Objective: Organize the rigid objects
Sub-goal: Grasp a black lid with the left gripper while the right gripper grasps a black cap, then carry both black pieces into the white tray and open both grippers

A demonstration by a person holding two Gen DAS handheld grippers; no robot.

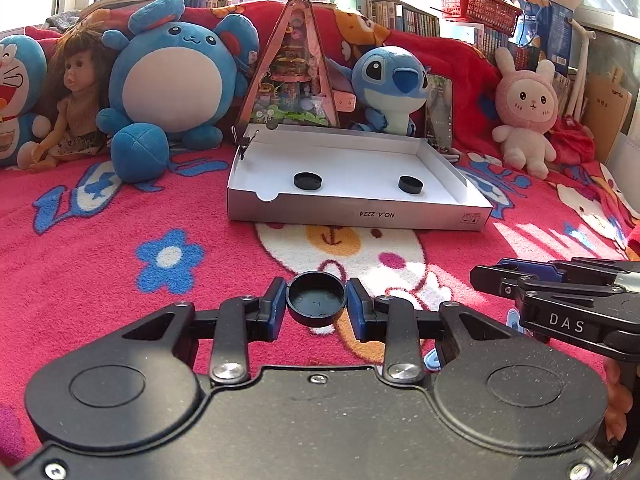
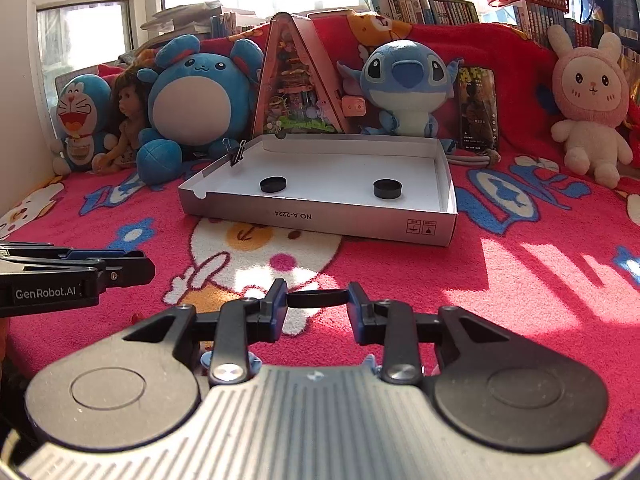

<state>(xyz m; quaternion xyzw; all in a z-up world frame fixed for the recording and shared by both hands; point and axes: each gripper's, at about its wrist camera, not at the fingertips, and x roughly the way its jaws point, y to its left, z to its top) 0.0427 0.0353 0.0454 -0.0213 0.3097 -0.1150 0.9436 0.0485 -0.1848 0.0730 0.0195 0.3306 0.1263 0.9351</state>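
Note:
My left gripper [image 1: 316, 300] is shut on a black round cap [image 1: 316, 298], hollow side up, just above the red blanket. In the right wrist view my right gripper [image 2: 317, 298] is shut on another black cap [image 2: 317, 299], seen edge-on between the pads. Ahead lies a shallow white cardboard box [image 1: 360, 210] [image 2: 320, 216] with two black caps inside, one at the left [image 1: 307, 180] [image 2: 273, 184] and one at the right [image 1: 411, 184] [image 2: 387, 189]. Each gripper shows at the edge of the other's view: the right one [image 1: 560, 296], the left one [image 2: 76, 276].
Plush toys, a doll [image 1: 76, 100] and a triangular toy house [image 1: 298, 68] line the back behind the box. A binder clip [image 2: 238, 152] is clamped on the box's left wall. Bookshelves and a red basket [image 1: 478, 6] stand further back. Red patterned blanket [image 2: 520, 280] covers the surface.

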